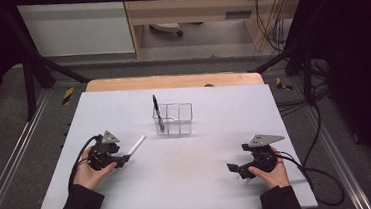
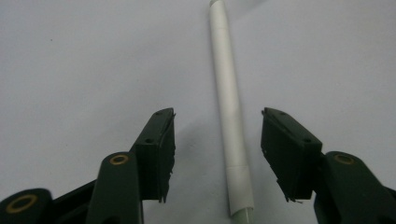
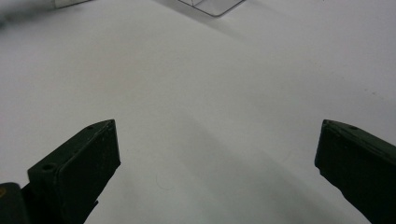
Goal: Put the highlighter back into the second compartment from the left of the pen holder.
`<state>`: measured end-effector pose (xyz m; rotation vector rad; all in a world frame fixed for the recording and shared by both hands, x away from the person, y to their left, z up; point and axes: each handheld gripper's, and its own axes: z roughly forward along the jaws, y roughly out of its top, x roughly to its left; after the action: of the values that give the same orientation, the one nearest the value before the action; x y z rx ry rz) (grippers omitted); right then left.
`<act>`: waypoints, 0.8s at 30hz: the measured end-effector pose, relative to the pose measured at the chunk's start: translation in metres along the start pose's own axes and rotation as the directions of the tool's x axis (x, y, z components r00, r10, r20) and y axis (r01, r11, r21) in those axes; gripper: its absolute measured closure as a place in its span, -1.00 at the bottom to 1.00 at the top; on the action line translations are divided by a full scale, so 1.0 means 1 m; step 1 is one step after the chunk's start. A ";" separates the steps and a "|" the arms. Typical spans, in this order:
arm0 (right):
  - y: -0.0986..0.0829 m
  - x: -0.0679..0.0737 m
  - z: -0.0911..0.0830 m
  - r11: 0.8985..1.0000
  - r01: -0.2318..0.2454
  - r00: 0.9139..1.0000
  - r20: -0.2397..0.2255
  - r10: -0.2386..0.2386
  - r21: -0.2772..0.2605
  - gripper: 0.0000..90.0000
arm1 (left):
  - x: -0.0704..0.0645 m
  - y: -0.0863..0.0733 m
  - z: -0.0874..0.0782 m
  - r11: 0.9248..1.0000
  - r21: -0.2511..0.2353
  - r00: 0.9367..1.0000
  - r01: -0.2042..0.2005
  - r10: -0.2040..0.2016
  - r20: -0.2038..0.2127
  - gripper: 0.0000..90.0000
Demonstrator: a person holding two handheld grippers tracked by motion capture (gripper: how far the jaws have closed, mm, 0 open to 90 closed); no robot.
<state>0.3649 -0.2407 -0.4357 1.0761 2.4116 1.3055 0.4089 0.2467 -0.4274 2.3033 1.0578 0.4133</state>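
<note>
Left gripper (image 2: 217,156) jaws apart, straddling white pen (image 2: 229,112) flat on table (image 1: 190,184), nothing clamped yet. Right gripper (image 3: 217,163) wide open, idle. Holder (image 1: 173,119) at 1 o'clock. Risk: off-centre squeeze, round pen probably rolls away.

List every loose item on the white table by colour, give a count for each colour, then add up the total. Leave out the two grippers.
White: 1, the white pen lying between the open jaws of the left gripper.
Black: 1, the black pen standing in the organiser.
Clear: 1, the clear plastic organiser.
Total: 3
</note>
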 end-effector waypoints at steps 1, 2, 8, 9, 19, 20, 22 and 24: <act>0.000 0.000 0.000 1.000 0.000 1.000 0.000 0.000 0.001 -0.99 | 0.000 0.000 0.002 1.000 0.001 1.000 0.001 -0.001 -0.002 0.03; 0.000 0.000 0.000 1.000 0.000 1.000 0.001 0.000 -0.001 -0.99 | 0.000 0.000 0.003 1.000 0.005 1.000 0.004 -0.005 0.005 0.07; 0.000 0.000 0.000 1.000 0.000 1.000 -0.001 0.000 -0.001 -0.99 | -0.003 -0.001 0.010 1.000 0.014 0.999 0.023 -0.023 0.042 0.32; 0.000 0.000 0.000 1.000 0.001 1.000 -0.002 -0.001 0.000 -0.99 | -0.002 -0.001 0.010 0.999 0.017 0.998 0.029 -0.029 0.047 0.37; 0.000 0.000 0.000 1.000 -0.001 1.000 0.000 0.001 0.003 -0.99 | -0.003 -0.002 0.010 0.999 0.018 0.999 0.038 -0.039 0.029 0.62; 0.000 0.000 0.000 1.000 -0.001 1.000 0.000 0.001 0.004 -0.99 | -0.003 -0.002 0.010 0.999 0.016 0.999 0.044 -0.044 0.026 0.65; 0.000 0.000 0.000 1.000 0.000 1.000 0.000 0.000 0.002 -0.99 | -0.003 -0.002 0.010 0.998 0.017 0.998 0.055 -0.055 0.024 0.72; 0.000 0.000 0.000 1.000 -0.002 1.000 0.001 0.002 0.003 -0.99 | -0.003 -0.002 0.010 0.998 0.014 0.998 0.063 -0.063 0.023 0.72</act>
<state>0.3649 -0.2407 -0.4357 1.0801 2.4128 1.3024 0.4110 0.2417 -0.4369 2.2743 1.1212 0.3550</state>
